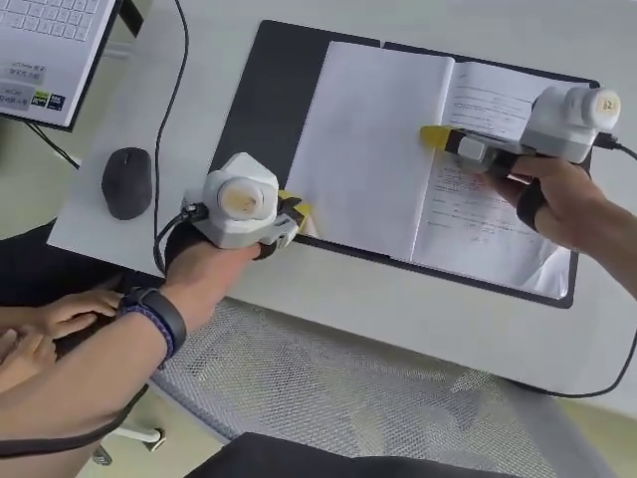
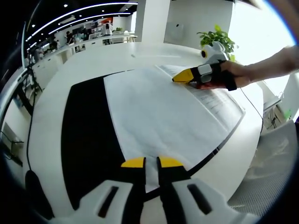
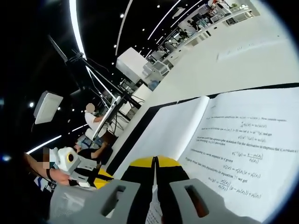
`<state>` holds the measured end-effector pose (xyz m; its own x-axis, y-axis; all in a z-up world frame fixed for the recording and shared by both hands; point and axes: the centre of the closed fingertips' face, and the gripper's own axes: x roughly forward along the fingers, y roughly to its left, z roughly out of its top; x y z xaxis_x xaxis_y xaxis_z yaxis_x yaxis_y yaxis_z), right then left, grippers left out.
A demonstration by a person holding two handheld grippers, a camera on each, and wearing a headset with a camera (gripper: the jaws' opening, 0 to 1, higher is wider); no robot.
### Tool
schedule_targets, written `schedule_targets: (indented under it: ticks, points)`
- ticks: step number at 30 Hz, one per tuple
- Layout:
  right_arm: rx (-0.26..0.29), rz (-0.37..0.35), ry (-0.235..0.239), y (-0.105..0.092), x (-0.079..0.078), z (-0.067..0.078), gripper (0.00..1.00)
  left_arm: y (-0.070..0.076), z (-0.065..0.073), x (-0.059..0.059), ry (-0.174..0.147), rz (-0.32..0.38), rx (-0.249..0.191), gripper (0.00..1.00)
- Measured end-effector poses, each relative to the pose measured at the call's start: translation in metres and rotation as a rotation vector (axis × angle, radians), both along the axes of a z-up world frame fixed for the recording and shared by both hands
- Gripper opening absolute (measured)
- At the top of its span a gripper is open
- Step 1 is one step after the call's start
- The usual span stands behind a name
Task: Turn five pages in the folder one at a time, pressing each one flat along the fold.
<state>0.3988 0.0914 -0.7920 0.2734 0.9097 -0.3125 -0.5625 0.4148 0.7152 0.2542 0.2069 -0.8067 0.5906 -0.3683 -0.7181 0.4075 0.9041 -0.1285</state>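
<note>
Folder (image 1: 264, 100) lay open on bench (image 1: 398, 319). Right tool (image 1: 435, 137), jaws together, tip on the fold. Left tool (image 1: 299, 211), jaws narrow, at turned page (image 1: 368, 139) corner, grip unclear. Probably mid-press; turned-page count unknowable.
</note>
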Motion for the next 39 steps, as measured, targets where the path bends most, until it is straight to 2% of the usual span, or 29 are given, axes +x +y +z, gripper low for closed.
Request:
schedule_targets:
  ticks: [4, 9, 13, 18, 22, 32, 35, 39]
  points:
    - [0.011, -0.049, 0.007, 0.0, 0.027, -0.002, 0.0, 0.0, 0.0, 0.0, 0.002, 0.003, -0.001, 0.07]
    - [-0.002, -0.099, -0.005, -0.001, 0.06, -0.004, 0.0, 0.0, -0.001, 0.001, 0.003, 0.012, -0.005, 0.07]
    - [0.003, -0.135, 0.003, -0.001, 0.068, -0.004, 0.0, 0.0, -0.001, 0.001, 0.004, 0.017, -0.008, 0.07]
    - [0.023, -0.222, 0.024, -0.006, 0.101, -0.005, 0.0, 0.001, -0.001, 0.001, 0.003, 0.024, -0.012, 0.06]
    - [0.032, -0.252, 0.037, -0.007, 0.113, -0.007, 0.0, 0.002, -0.002, -0.001, 0.004, 0.025, -0.013, 0.07]
    - [0.034, -0.253, 0.024, -0.007, 0.106, -0.005, 0.0, 0.003, -0.001, -0.004, 0.006, 0.021, -0.013, 0.06]
    - [0.033, -0.229, 0.024, -0.007, 0.1, -0.006, 0.0, 0.003, -0.001, -0.004, 0.006, 0.02, -0.013, 0.06]
    - [0.012, -0.165, 0.003, -0.006, 0.083, -0.004, 0.0, 0.005, 0.0, -0.003, 0.006, 0.029, -0.019, 0.05]
